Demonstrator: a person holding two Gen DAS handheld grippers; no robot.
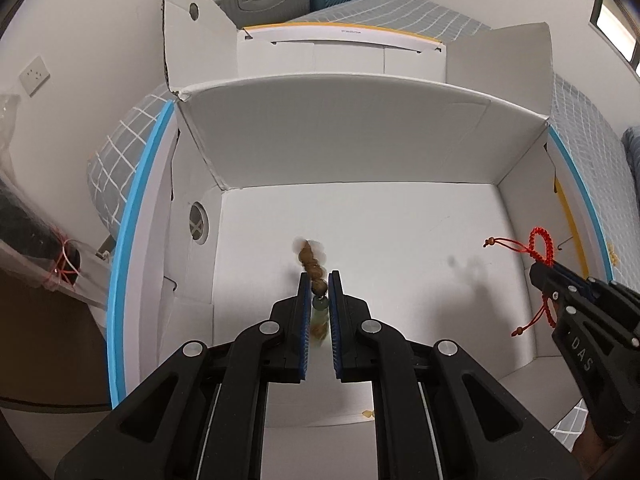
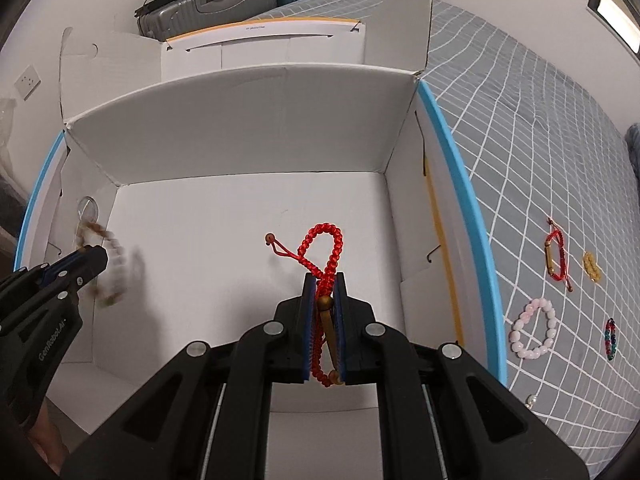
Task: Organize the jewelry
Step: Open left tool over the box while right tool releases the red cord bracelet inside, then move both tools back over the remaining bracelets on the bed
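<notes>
A bed (image 2: 540, 140) with a grey cover gridded in white carries a large open white cardboard box (image 1: 360, 140), its flaps standing up and a blue strip along each side rim. Both grippers point down into the box over its bare white floor.

The left gripper (image 1: 319, 280) is clamped on a brown beaded bracelet (image 1: 310, 258); the beads are blurred, hanging out past the fingertips, and a greenish bead sits between the pads. From the right wrist view the same bracelet (image 2: 110, 260) appears as a smeared brown and pale loop at the left gripper (image 2: 94, 254), near the round hole in the box's left wall.

The right gripper (image 2: 323, 280) is clenched on a red braided bracelet (image 2: 328, 248) with a gold tube; its loop and a corded end with a small bead stick out ahead of the fingertips. In the left wrist view the right gripper (image 1: 538, 270) enters from the right edge, with the red bracelet's (image 1: 540, 240) loop above it and a cord tail below.

Only the right wrist view shows the jewelry lying on the bed to the right of the box: a pink beaded bracelet (image 2: 536, 334), a second red cord bracelet (image 2: 556, 254), a small gold piece (image 2: 592, 266) and a dark multicoloured beaded bracelet (image 2: 610, 340). Only the left wrist view shows a clear bag (image 1: 40, 248) at the left edge.
</notes>
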